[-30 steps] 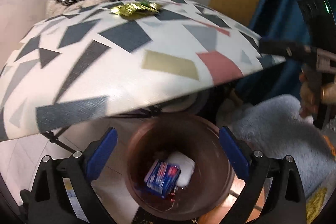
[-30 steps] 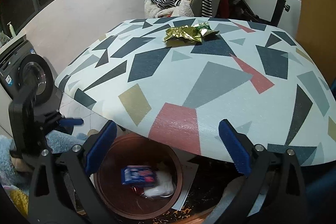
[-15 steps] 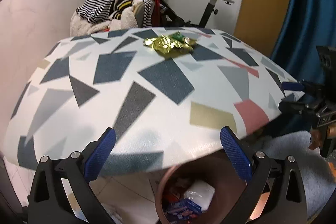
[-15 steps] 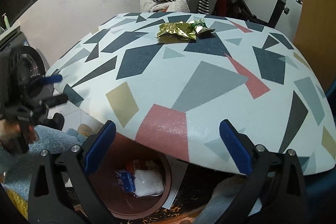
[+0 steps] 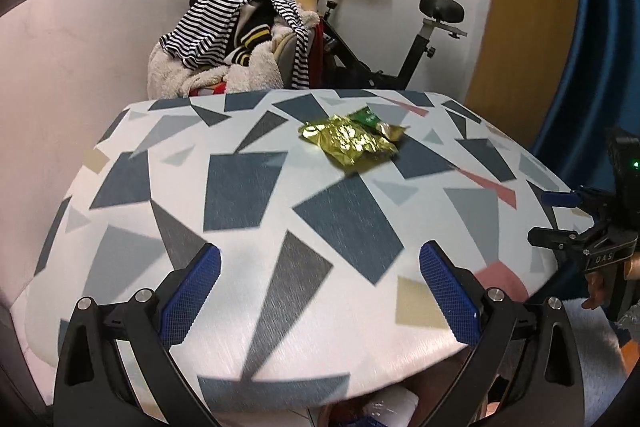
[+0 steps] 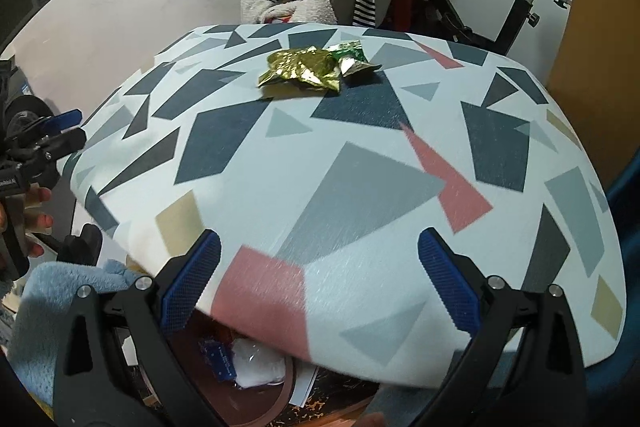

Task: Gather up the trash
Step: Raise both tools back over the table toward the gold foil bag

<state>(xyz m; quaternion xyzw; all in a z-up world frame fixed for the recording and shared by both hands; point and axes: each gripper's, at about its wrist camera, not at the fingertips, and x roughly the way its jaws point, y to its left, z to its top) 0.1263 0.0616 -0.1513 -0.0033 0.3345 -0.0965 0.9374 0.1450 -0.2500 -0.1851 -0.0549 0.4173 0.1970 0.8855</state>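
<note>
Two open grippers are held at the near edge of a patterned table (image 5: 248,187) on which the last visible trash lies: a crumpled gold wrapper (image 5: 350,143) with a smaller green wrapper (image 5: 368,115) touching its far side, both toward the far end of the table. The left gripper (image 5: 319,291) is seen with its blue-padded fingers (image 5: 192,291) spread wide and nothing between them; the right gripper (image 6: 318,287) is shown likewise, spread and empty.

Under the near table edge a brown bin (image 6: 272,401) is partly seen in the right wrist view, and in it a blue packet (image 6: 220,361) and a white crumpled item (image 6: 260,365) are already lodged. The task is therefore judged partly done: some trash has been binned, while the two wrappers are not yet picked up. Whether more trash lies out of view cannot be told.

What is left, by this reading, is a reach across the table to the wrappers, a pinch on each, and a drop into the bin. Behind the table a heap of clothes (image 5: 240,39) and an exercise bike (image 5: 420,39) are seen against the wall.
</note>
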